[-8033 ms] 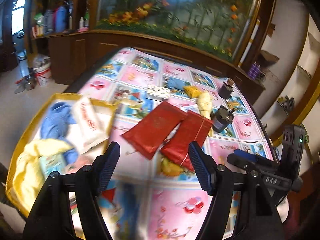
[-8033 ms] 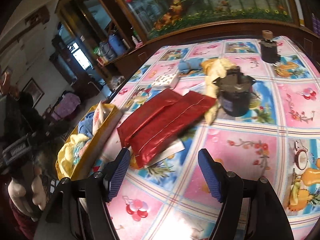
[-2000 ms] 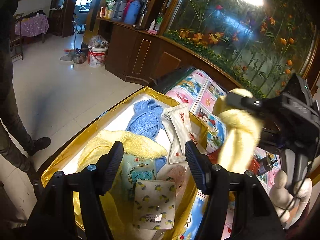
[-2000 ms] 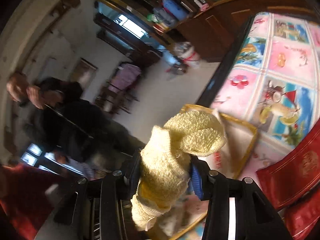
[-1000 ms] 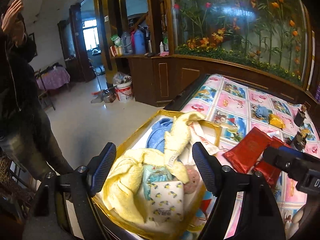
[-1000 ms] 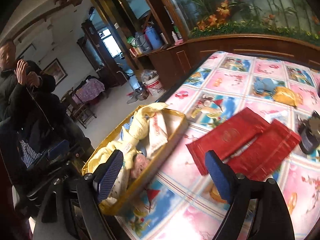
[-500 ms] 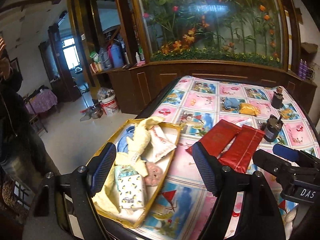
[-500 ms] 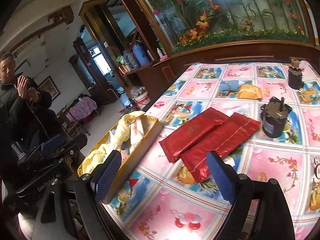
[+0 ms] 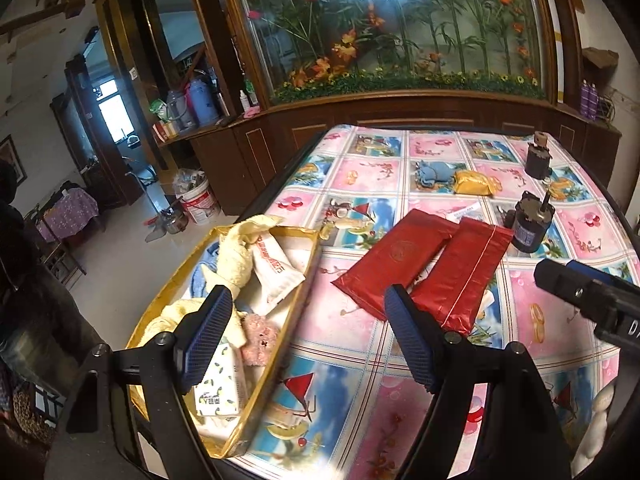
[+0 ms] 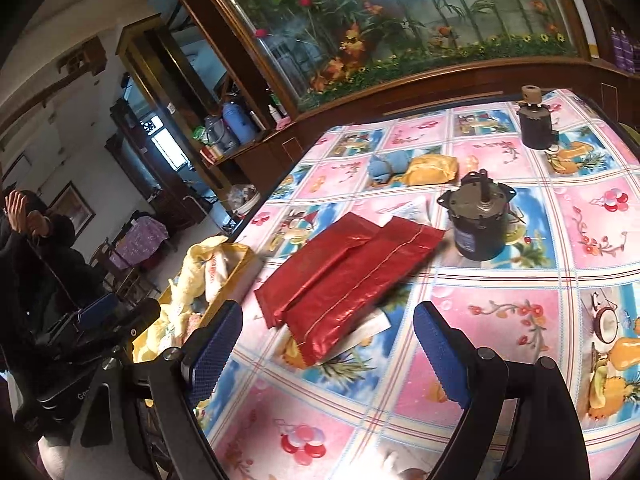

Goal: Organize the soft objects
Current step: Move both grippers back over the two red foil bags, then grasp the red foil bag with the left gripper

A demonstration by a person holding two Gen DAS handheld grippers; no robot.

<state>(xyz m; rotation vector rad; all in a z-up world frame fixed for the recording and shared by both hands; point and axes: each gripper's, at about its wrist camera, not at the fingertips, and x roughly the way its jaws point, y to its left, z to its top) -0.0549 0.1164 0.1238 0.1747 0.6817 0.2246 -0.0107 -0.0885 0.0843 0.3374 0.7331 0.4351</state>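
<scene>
Soft stuff left on the table: blue cloth [image 10: 382,170] & yellow bundle [image 10: 432,169], touching, far side, well apart from the gold tray [image 9: 298,280] w/ its towels. We hold left gripper [image 9: 304,340] & right gripper [image 10: 326,354] spread wide, both empty. Risk, we judge: reaching over, we clip the dark motor [image 10: 480,220] or drag the red pouches [image 10: 344,270], both btw us & the cloths.
</scene>
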